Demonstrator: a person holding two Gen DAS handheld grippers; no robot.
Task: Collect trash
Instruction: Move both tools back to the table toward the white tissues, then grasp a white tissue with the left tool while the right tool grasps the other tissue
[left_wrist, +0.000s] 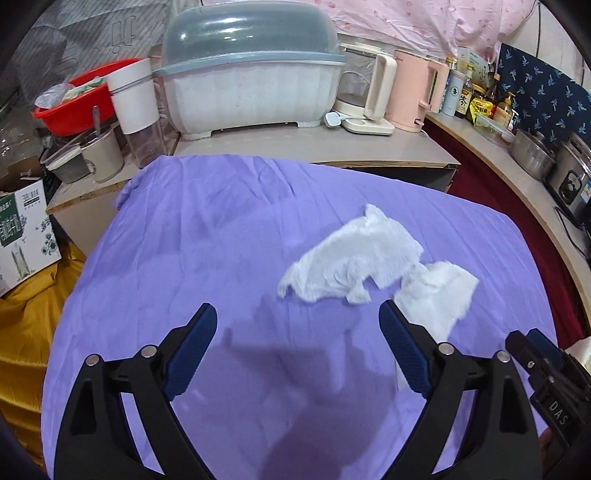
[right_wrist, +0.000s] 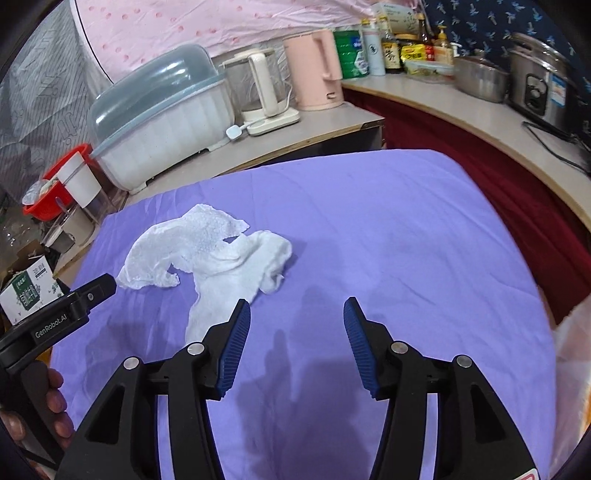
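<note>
Two crumpled white paper tissues lie on the purple cloth (left_wrist: 184, 258). In the left wrist view the larger tissue (left_wrist: 351, 264) lies ahead and right of my open, empty left gripper (left_wrist: 297, 314); the smaller tissue (left_wrist: 439, 295) touches its right finger. In the right wrist view the larger tissue (right_wrist: 181, 247) and the smaller tissue (right_wrist: 240, 277) lie ahead and left of my open, empty right gripper (right_wrist: 297, 308), the smaller one reaching its left finger. The left gripper's tip (right_wrist: 99, 288) shows at the left edge, the right gripper (left_wrist: 543, 354) at the lower right.
Behind the cloth a counter holds a covered dish rack (left_wrist: 251, 74), a glass kettle (left_wrist: 365, 96), a pink kettle (left_wrist: 413, 92), a red basin (left_wrist: 77, 99) and cups. Bottles, pots and a cooker (right_wrist: 543, 88) line the right shelf. A carton (left_wrist: 22, 229) stands left.
</note>
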